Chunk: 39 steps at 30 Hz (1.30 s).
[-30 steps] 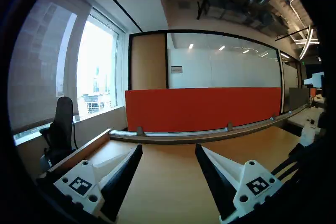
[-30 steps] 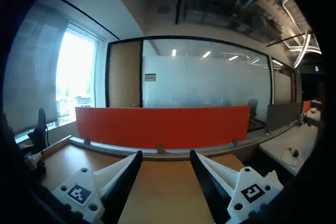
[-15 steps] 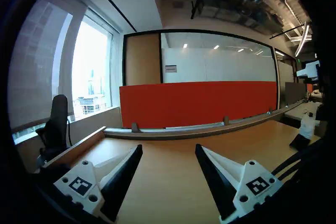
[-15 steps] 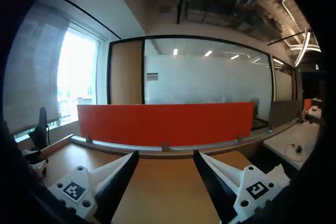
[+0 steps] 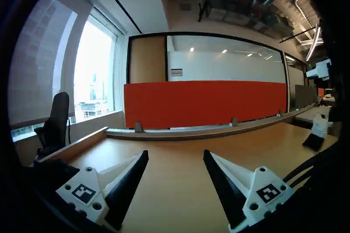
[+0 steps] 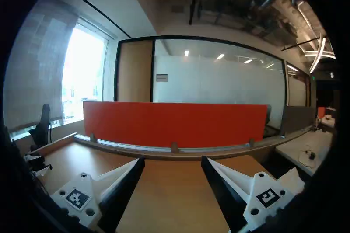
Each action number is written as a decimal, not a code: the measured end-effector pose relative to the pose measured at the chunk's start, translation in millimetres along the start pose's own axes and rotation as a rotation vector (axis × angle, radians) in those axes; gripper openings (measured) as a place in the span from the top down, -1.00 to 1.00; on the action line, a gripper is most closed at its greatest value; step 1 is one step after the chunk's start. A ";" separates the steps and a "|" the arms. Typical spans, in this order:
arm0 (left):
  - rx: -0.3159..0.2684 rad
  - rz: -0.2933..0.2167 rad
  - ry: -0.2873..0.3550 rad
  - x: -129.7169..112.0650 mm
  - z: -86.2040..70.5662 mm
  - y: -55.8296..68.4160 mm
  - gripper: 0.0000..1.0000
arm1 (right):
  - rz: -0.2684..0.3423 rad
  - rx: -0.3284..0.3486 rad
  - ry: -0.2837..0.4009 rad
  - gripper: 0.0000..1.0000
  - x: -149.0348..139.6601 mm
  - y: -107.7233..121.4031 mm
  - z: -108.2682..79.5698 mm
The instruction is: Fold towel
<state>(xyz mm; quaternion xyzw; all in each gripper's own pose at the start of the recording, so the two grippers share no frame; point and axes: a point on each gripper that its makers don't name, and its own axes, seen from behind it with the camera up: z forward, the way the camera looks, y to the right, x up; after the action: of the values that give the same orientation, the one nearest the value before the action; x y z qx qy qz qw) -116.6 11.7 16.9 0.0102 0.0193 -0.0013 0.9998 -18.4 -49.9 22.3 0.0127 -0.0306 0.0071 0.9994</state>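
Jaws apart over wooden desk (image 5: 183, 145)

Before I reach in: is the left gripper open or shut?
Open: the left gripper shows a wide gap between its fingers, desk visible through it.

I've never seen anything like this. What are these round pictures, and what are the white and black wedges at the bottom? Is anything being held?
There is no robot here. A person holds a two-finger gripper in each hand, and a fisheye camera rides on each, looking forward along its fingers. One picture comes from the left gripper, the other from the right gripper. The wedges are each gripper's own fingers. Both grippers are open, with bare wooden desk showing in the gap, so nothing is held. Behind the desk stands an orange divider, with a window and an office chair to one side.
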 end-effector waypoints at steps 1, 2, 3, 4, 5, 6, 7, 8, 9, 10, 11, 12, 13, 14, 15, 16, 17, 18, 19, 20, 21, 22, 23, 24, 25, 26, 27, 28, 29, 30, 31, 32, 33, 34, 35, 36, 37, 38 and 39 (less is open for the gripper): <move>0.002 -0.001 0.003 -2.8 -0.2 -0.8 -0.86 | 0.000 0.000 0.001 -1.00 -1.3 -0.6 -0.5; 0.003 -0.001 0.005 -5.9 -0.5 -1.7 -0.86 | 0.000 0.001 0.001 -1.00 -2.7 -1.3 -1.0; 0.005 -0.002 0.008 -8.5 -0.6 -2.3 -0.86 | -0.001 0.001 0.002 -1.00 -4.4 -1.8 -1.4; 0.006 -0.004 0.011 -11.0 -0.7 -2.9 -0.86 | -0.001 0.001 0.003 -1.00 -6.2 -2.2 -1.7; 0.008 -0.005 0.014 -13.9 -0.8 -3.6 -0.86 | -0.002 0.002 0.004 -1.00 -8.3 -2.7 -2.1; 0.010 -0.007 0.018 -16.0 -0.8 -3.9 -0.86 | -0.004 0.002 0.003 -1.00 -10.6 -3.0 -2.4; 0.011 -0.009 0.021 -18.0 -0.7 -4.2 -0.86 | -0.006 0.001 0.002 -1.00 -13.1 -3.2 -2.6; 0.012 -0.011 0.025 -20.2 -0.7 -4.5 -0.86 | -0.009 0.001 0.001 -1.00 -15.8 -3.5 -2.8; 0.013 -0.012 0.028 -22.2 -0.7 -4.8 -0.86 | -0.012 0.001 0.001 -1.00 -17.9 -3.7 -3.2; 0.015 -0.013 0.031 -24.2 -0.9 -5.0 -0.86 | -0.015 0.000 0.001 -1.00 -19.9 -3.9 -3.6; 0.016 -0.014 0.034 -26.5 -1.0 -5.2 -0.86 | -0.018 -0.001 0.001 -1.00 -22.1 -4.1 -4.1; 0.017 -0.015 0.035 -28.7 -1.2 -5.6 -0.86 | -0.020 -0.001 0.000 -1.00 -24.2 -4.2 -4.3; 0.019 -0.015 0.035 -31.0 -1.4 -6.0 -0.86 | -0.022 -0.002 -0.001 -1.00 -26.3 -4.3 -4.4; 0.020 -0.015 0.035 -33.6 -1.7 -6.4 -0.86 | -0.025 -0.002 -0.003 -1.00 -28.6 -4.5 -4.6; 0.022 -0.014 0.036 -36.0 -2.1 -6.9 -0.86 | -0.027 -0.004 -0.004 -1.00 -30.7 -4.1 -4.6; 0.023 -0.014 0.036 -38.4 -2.5 -7.3 -0.86 | -0.029 -0.007 -0.006 -1.00 -32.8 -3.5 -4.5; 0.025 -0.014 0.037 -41.1 -3.0 -7.9 -0.86 | -0.031 -0.010 -0.007 -1.00 -35.1 -3.0 -4.3; 0.026 -0.014 0.037 -43.5 -3.3 -8.3 -0.86 | -0.032 -0.011 -0.009 -1.00 -37.5 -2.9 -4.5; 0.027 -0.015 0.036 -45.8 -3.5 -8.6 -0.86 | -0.033 -0.012 -0.011 -1.00 -39.9 -3.0 -4.6; 0.028 -0.016 0.036 -48.5 -3.8 -9.0 -0.86 | -0.035 -0.012 -0.014 -1.00 -42.6 -3.1 -4.8; 0.029 -0.016 0.035 -50.3 -3.9 -9.1 -0.86 | -0.035 -0.011 -0.016 -1.00 -45.0 -3.5 -5.0; 0.029 -0.015 0.035 -51.9 -4.1 -9.2 -0.86 | -0.035 -0.009 -0.018 -1.00 -47.5 -3.9 -5.1; 0.030 -0.015 0.035 -53.6 -4.3 -9.3 -0.86 | -0.034 -0.007 -0.021 -1.00 -50.2 -4.5 -5.2; 0.030 -0.014 0.035 -55.0 -4.3 -9.2 -0.86 | -0.035 -0.006 -0.023 -1.00 -52.1 -4.8 -5.4; 0.030 -0.012 0.035 -56.2 -4.2 -9.0 -0.86 | -0.036 -0.005 -0.025 -1.00 -53.7 -5.1 -5.5; 0.030 -0.010 0.035 -57.7 -4.1 -8.7 -0.86 | -0.037 -0.004 -0.026 -1.00 -55.5 -5.4 -5.6; 0.030 -0.011 0.034 -58.8 -3.8 -8.6 -0.86 | -0.038 -0.003 -0.027 -1.00 -56.0 -5.4 -5.7; 0.030 -0.012 0.034 -59.9 -3.5 -8.5 -0.86 | -0.040 -0.003 -0.027 -1.00 -56.1 -5.3 -5.7; 0.030 -0.013 0.033 -61.1 -3.3 -8.4 -0.86 | -0.041 -0.003 -0.027 -1.00 -56.2 -5.3 -5.7; 0.031 -0.016 0.033 -61.8 -2.9 -8.4 -0.86 | -0.043 -0.002 -0.027 -1.00 -55.9 -5.3 -5.8; 0.030 -0.020 0.033 -62.2 -2.5 -8.4 -0.86 | -0.044 -0.001 -0.026 -1.00 -55.5 -5.3 -5.9; 0.030 -0.023 0.033 -62.7 -2.2 -8.5 -0.86 | -0.045 0.000 -0.026 -1.00 -55.1 -5.4 -6.0; 0.030 -0.024 0.032 -63.0 -1.8 -8.4 -0.86 | -0.046 0.000 -0.026 -1.00 -54.7 -5.3 -6.2; 0.030 -0.024 0.032 -63.3 -1.4 -8.2 -0.86 | -0.046 0.001 -0.026 -1.00 -54.4 -5.2 -6.3; 0.030 -0.024 0.031 -63.6 -1.0 -8.1 -0.86 | -0.046 0.001 -0.026 -1.00 -54.1 -5.1 -6.5; 0.028 -0.024 0.030 -63.9 -0.6 -7.6 -0.86 | -0.046 0.001 -0.026 -1.00 -54.0 -5.0 -6.6; 0.027 -0.024 0.029 -64.2 -0.3 -7.1 -0.86 | -0.047 0.001 -0.025 -1.00 -54.0 -4.8 -6.6; 0.025 -0.024 0.028 -64.5 0.0 -6.5 -0.86 | -0.047 0.001 -0.024 -1.00 -53.9 -4.6 -6.6; 0.025 -0.024 0.026 -64.9 0.3 -6.5 -0.86 | -0.047 0.001 -0.025 -1.00 -54.3 -4.7 -6.6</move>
<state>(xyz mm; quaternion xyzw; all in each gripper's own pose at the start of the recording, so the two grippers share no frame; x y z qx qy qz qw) -181.5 5.4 19.5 0.0223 0.0326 -0.0135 0.9991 -72.1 -55.2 12.3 0.0141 -0.0428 -0.0166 0.9988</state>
